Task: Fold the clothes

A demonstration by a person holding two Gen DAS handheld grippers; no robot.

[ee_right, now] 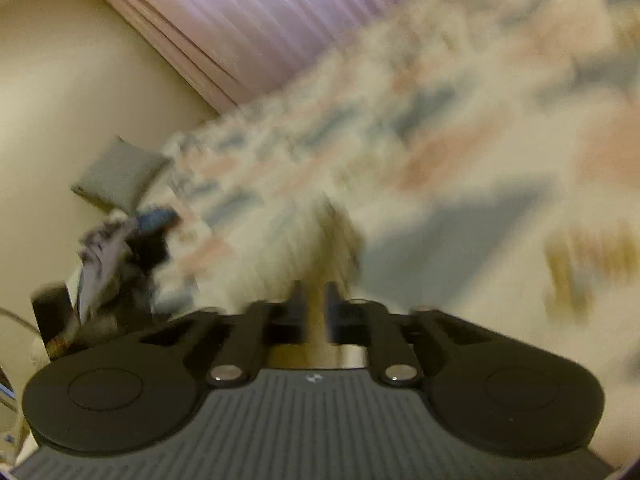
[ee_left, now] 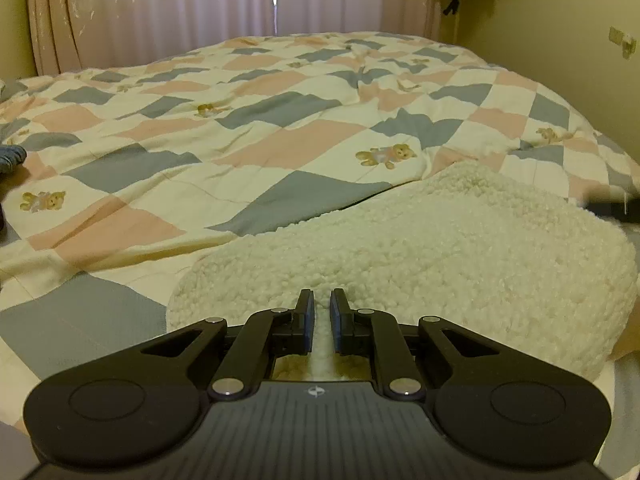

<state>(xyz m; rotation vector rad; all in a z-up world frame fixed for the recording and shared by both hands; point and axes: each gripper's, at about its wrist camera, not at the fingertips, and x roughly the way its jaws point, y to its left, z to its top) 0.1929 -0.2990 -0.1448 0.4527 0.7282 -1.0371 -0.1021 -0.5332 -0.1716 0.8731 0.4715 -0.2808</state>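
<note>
A cream fleecy garment (ee_left: 420, 248) lies bunched on the bed's patchwork quilt (ee_left: 240, 128). My left gripper (ee_left: 319, 300) is shut on its near edge, with fleece pinched between the jaws. In the blurred right wrist view, my right gripper (ee_right: 314, 294) is shut on a strip of the same cream fleece (ee_right: 324, 236), which hangs ahead of the fingers above the quilt (ee_right: 460, 128). A dark blurred shape at the right edge of the left wrist view (ee_left: 612, 204) is probably the right gripper.
A pile of dark and blue clothes (ee_right: 132, 240) lies at the bed's far left, its edge also showing in the left wrist view (ee_left: 10, 158). A grey pillow (ee_right: 116, 176) leans on the wall. Pink curtains (ee_left: 200, 4) hang behind the bed.
</note>
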